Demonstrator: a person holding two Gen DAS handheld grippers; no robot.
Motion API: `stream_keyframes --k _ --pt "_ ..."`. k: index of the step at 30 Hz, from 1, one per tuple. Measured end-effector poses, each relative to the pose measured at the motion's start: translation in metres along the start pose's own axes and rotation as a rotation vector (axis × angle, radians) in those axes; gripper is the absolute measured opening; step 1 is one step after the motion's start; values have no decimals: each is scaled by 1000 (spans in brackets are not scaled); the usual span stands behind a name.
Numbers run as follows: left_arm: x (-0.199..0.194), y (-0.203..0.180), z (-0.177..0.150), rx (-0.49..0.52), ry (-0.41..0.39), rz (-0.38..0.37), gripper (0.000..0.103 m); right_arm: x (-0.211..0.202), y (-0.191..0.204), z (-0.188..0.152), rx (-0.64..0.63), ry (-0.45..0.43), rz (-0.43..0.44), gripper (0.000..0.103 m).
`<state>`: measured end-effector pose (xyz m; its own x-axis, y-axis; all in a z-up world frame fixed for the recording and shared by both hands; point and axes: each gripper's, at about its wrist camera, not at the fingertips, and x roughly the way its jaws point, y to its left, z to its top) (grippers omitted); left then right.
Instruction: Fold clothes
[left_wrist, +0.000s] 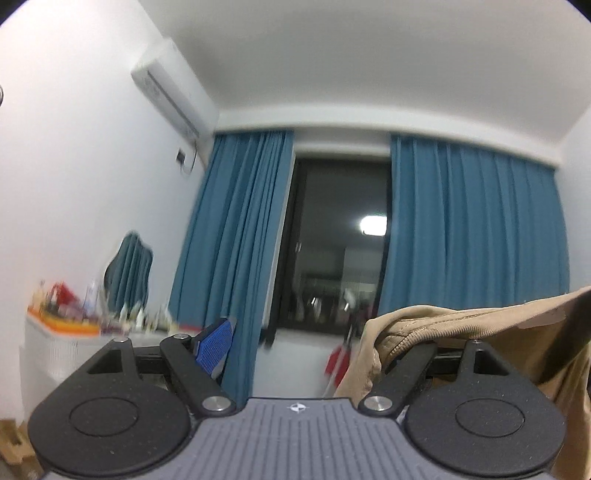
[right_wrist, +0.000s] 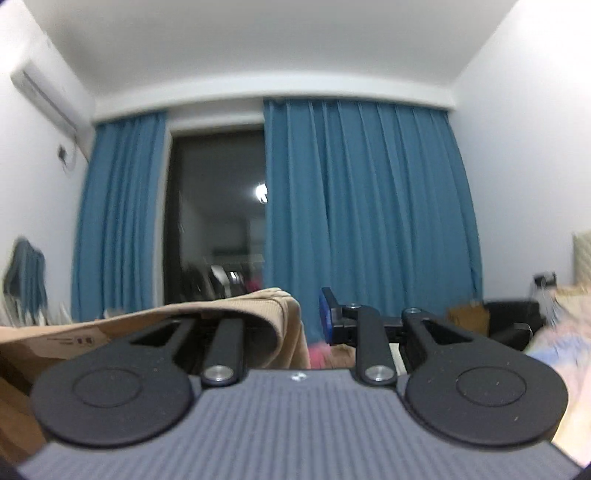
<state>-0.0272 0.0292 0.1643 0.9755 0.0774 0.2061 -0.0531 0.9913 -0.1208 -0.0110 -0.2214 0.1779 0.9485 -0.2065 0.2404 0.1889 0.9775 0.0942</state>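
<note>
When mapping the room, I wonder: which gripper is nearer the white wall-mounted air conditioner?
Left, probably. From the left gripper the white wall-mounted air conditioner looms large up-left; from the right gripper it shows smaller, at the far left edge.

A tan garment (left_wrist: 461, 332) of ribbed, stitched fabric is hanging in the air, lifted high against the room's far end. In the left wrist view it is draping over the right finger of the left tool (left_wrist: 295, 347), its seamed edge bunching there and falling away below. In the right wrist view the same cloth (right_wrist: 236, 310) is lying folded over the left finger of the right tool (right_wrist: 273, 317), a rounded corner drooping down.
</note>
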Motion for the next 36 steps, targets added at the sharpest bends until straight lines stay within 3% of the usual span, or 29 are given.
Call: stream_keyframes --k 10,13,17,20,24,30,36 --pt "-13 -16 207 5 -111 -86 88 -24 -22 187 95 -136 105 24" --pt "-3 -24 239 38 -110 -95 91 -23 -26 223 90 -150 126 25" --pt "26 -29 240 47 -59 -96 92 -7 -23 237 45 -124 136 25" --pt "63 -32 210 63 6 -95 92 21 -20 216 27 -51 128 25" --pt "127 -33 143 93 101 -101 93 77 -21 153 27 88 102 25" --pt "243 -38 4 137 254 -106 95 178 -22 12 -2 273 20 26" --pt "349 -45 -166 152 426 -92 95 276 -29 -155 -14 447 -40 26"
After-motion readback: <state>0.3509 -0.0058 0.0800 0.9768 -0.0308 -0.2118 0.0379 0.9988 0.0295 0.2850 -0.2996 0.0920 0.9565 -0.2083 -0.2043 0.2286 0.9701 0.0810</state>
